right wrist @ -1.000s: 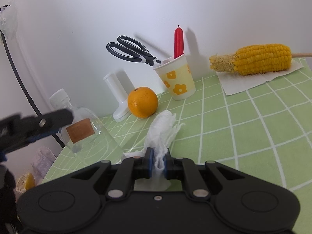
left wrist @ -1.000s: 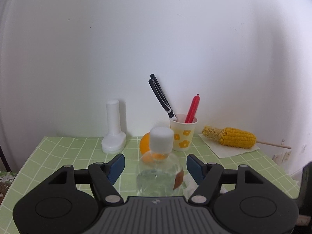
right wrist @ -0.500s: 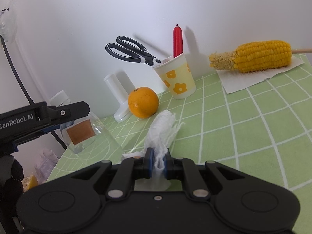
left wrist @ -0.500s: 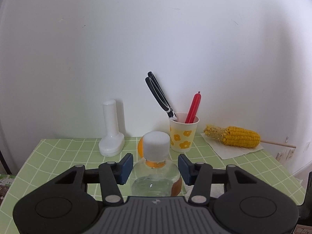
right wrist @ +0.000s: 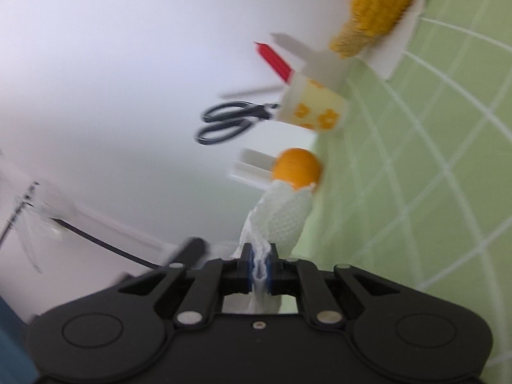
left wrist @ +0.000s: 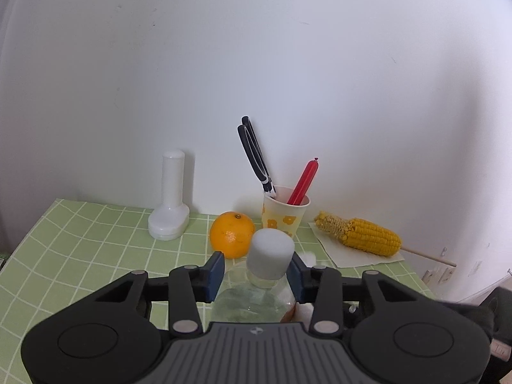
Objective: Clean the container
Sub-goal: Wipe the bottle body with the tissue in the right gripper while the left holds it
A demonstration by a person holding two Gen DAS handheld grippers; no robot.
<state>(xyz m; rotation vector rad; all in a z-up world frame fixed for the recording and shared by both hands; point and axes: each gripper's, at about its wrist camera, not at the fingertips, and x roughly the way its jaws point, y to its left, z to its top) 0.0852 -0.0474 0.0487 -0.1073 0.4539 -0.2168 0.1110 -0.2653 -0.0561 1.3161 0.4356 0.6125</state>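
A clear glass bottle (left wrist: 252, 300) with a white cap (left wrist: 270, 251) and an orange label sits between the blue pads of my left gripper (left wrist: 254, 275), which is shut on its shoulders and holds it. My right gripper (right wrist: 260, 267) is shut on a crumpled white paper towel (right wrist: 281, 214) that sticks out forward. The right wrist view is blurred and rolled sideways; the bottle does not show in it.
On the green checked tablecloth (left wrist: 96, 243) stand an orange (left wrist: 232, 233), a flowered paper cup (left wrist: 283, 212) with black scissors (left wrist: 256, 156) and a red stick, a white plastic holder (left wrist: 171, 198), and a corn cob (left wrist: 361, 233) on a napkin. A white wall is behind.
My left gripper closed on the bottle and lifted and tilted it toward the camera. My right gripper rolled strongly sideways with the paper towel still in it.
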